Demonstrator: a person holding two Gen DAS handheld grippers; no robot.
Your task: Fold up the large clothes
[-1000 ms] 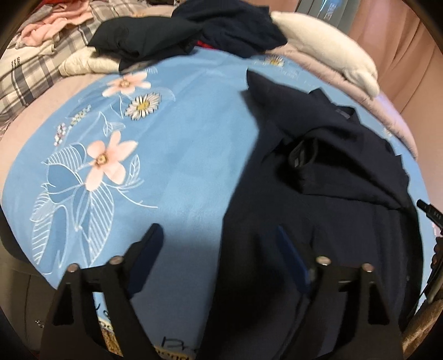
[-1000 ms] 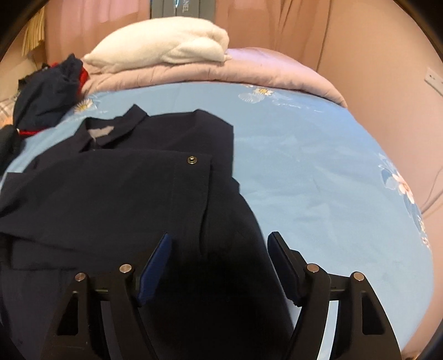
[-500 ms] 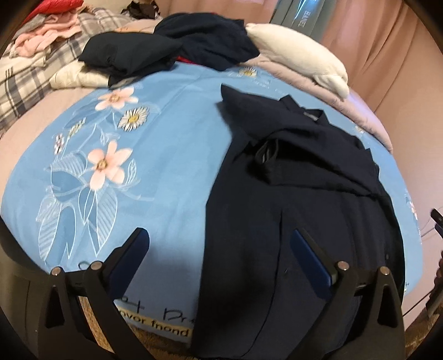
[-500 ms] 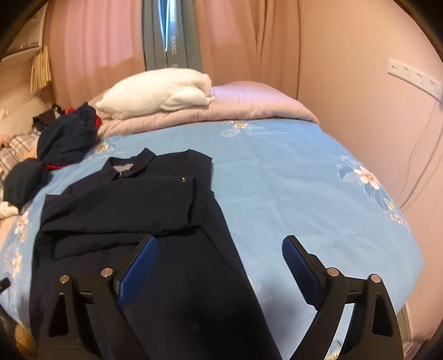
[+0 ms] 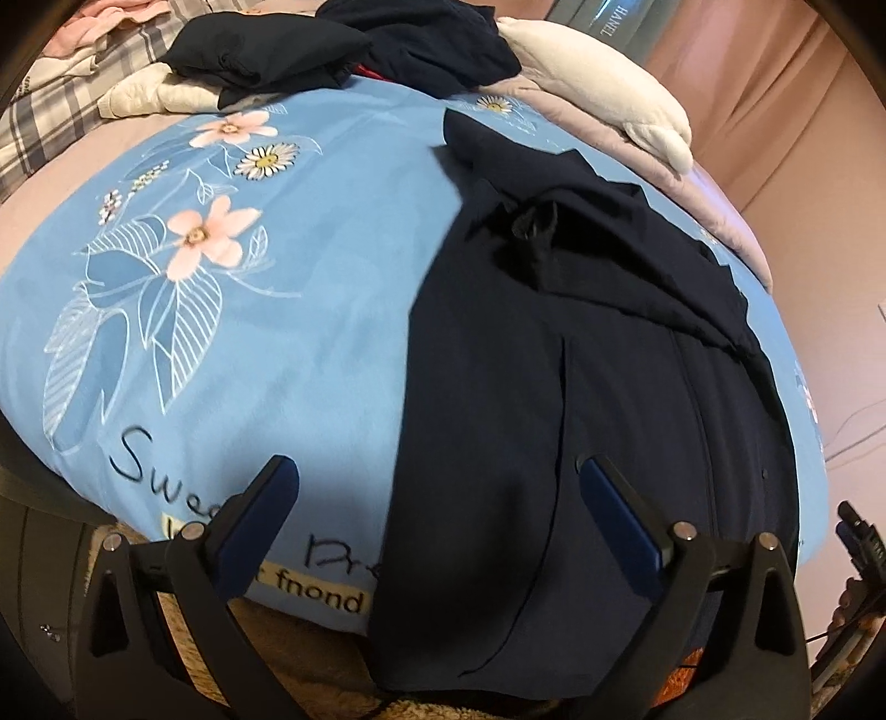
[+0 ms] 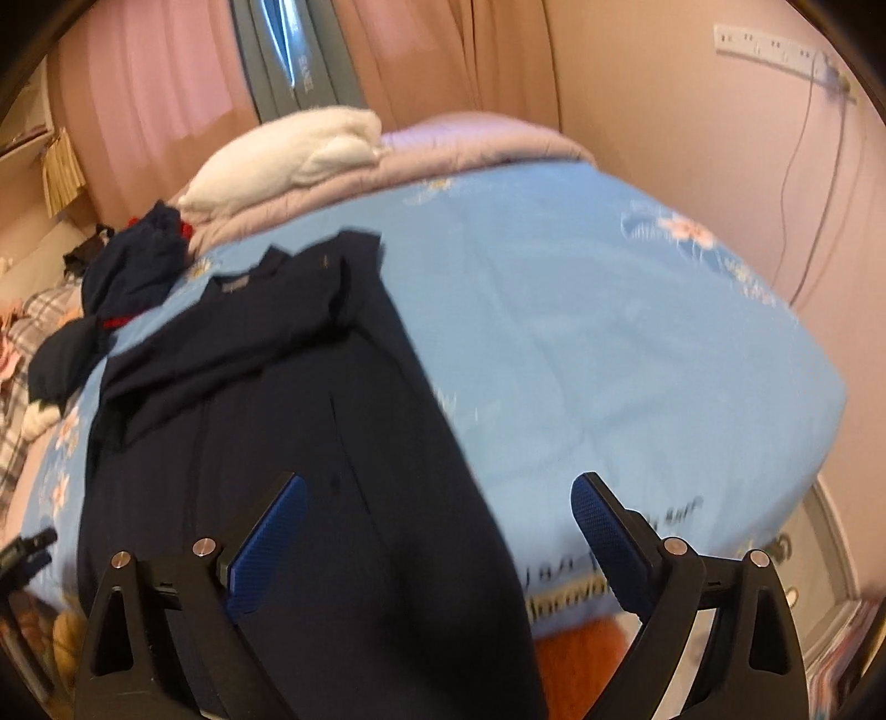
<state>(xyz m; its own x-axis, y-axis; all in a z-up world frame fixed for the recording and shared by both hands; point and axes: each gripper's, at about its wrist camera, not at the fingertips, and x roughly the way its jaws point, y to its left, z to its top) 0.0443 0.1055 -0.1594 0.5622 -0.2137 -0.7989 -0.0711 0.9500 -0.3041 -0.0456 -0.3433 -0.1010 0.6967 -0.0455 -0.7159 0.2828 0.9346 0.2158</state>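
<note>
Step in hand: sides and sleeves of the navy shirt-dress [image 5: 581, 343] appear folded in; it lies lengthwise on the blue floral bedspread [image 5: 310, 310], hem hanging over the near edge. Left gripper [image 5: 437, 515] and right gripper [image 6: 437, 520] hang above the hem, jaws wide apart, nothing between the pads. Next move, judged: each takes a hem corner and carries it up toward the collar. Left view alone shows the heap of dark clothes [image 5: 343, 50] fully; right view alone shows the wall socket strip [image 6: 775, 47]
</note>
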